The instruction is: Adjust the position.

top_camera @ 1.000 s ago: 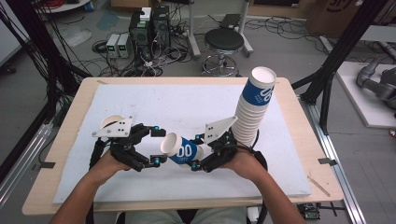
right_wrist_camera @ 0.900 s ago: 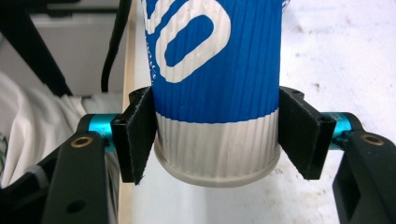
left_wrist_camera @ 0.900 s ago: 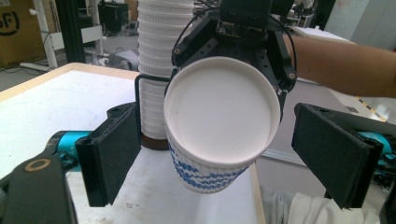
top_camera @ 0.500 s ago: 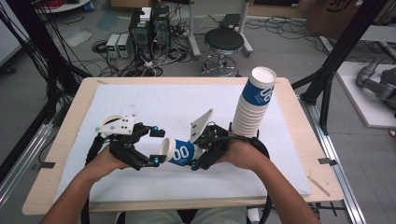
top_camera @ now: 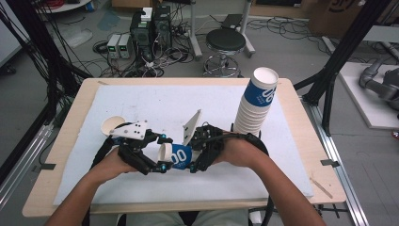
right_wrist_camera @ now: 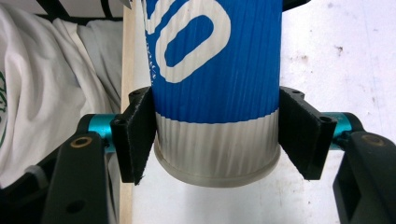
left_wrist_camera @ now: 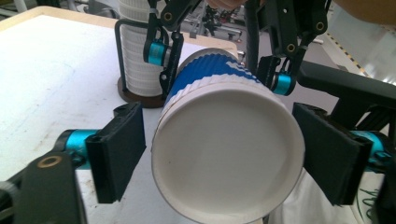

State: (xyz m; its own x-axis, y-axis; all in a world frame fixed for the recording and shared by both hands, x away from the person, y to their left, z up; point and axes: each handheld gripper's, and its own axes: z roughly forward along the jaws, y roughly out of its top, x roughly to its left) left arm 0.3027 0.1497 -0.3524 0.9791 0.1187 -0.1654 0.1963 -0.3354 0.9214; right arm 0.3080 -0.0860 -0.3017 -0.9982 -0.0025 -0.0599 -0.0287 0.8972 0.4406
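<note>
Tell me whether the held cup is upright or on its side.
On its side: the cup lies level between the hand-held grippers, its open mouth facing the left one.

The cup point(right_wrist_camera: 217, 93) is paper, its blue-and-white wall finely ribbed and matt, with a smooth rolled rim point(left_wrist_camera: 224, 154) and a plain, dull white inside. The stacked cups point(top_camera: 256, 101) share the same ribbed paper. The 2 grippers' pads point(right_wrist_camera: 135, 135) look like black rubbery foam – matt and slightly grainy – on satin black plastic bodies with glossy teal metal fittings point(left_wrist_camera: 74, 140). The table point(top_camera: 301, 117) edge is pale smooth wood under a white, faintly speckled matt sheet point(top_camera: 155, 101).
</note>
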